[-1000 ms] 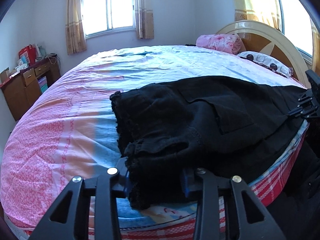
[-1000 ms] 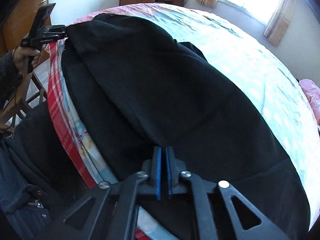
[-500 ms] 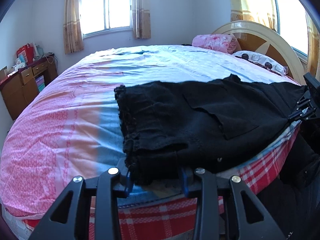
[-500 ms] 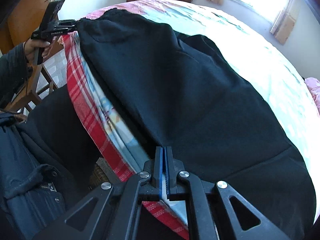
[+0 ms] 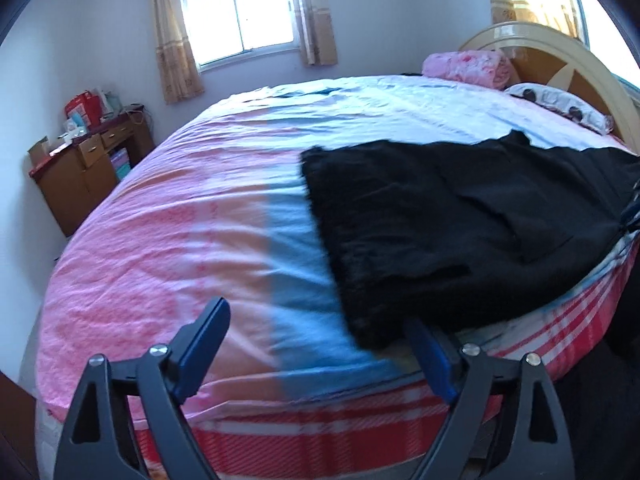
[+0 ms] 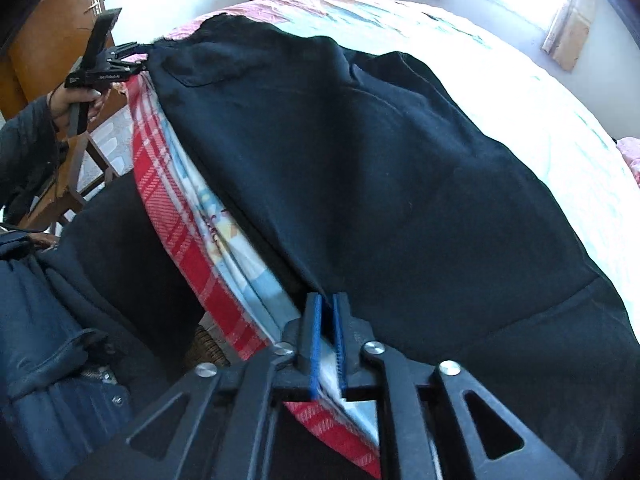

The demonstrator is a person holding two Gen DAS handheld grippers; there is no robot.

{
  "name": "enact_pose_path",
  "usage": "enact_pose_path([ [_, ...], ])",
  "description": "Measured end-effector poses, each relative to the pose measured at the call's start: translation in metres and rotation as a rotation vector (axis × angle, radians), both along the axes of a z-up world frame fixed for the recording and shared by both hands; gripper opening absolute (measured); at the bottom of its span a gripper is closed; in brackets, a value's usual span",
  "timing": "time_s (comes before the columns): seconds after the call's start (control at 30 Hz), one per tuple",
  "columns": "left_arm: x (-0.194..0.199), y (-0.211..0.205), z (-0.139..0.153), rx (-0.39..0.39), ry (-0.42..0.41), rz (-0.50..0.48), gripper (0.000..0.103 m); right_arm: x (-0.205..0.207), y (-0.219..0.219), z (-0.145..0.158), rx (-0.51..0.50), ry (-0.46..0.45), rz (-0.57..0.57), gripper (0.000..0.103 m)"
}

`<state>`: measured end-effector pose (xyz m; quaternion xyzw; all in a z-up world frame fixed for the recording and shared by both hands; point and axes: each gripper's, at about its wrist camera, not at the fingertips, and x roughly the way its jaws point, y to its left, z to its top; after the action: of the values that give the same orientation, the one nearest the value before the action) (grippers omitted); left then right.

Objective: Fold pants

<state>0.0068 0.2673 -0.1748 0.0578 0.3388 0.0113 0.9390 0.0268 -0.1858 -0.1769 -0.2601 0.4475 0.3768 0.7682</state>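
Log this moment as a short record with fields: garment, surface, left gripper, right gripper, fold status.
garment: black pants, spread flat along the bed's near edge
surface: bed with pink and blue sheet
left gripper: open, waistband corner lying by its right finger
right gripper: shut on the pants' edge
fold status: no crosswise fold yet

The black pants lie spread flat along the near edge of the bed, frilled hem end toward the pink half of the sheet, the near side draping slightly over the mattress edge.
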Motion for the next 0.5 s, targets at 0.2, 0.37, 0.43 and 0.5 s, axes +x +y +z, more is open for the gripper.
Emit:
enact_pose_path([
  [0.2,-0.010,0.024,-0.004,-0.007,0.009,0.094,0.095,0.009,-0.017,0.041,0.144,0.031,-0.009,0.044],
  [0.37,-0.019,0.034,0.016,-0.025,-0.075,0.176,0.095,0.046,-0.008,0.070,0.295,0.049,-0.095,0.044],
  [0.43,-0.021,0.031,0.029,-0.048,-0.132,0.198,0.095,0.071,0.001,0.077,0.362,0.069,-0.157,0.044],
  [0.5,-0.018,0.020,0.041,-0.066,-0.170,0.188,0.098,0.100,0.013,0.079,0.428,0.111,-0.203,0.044],
])
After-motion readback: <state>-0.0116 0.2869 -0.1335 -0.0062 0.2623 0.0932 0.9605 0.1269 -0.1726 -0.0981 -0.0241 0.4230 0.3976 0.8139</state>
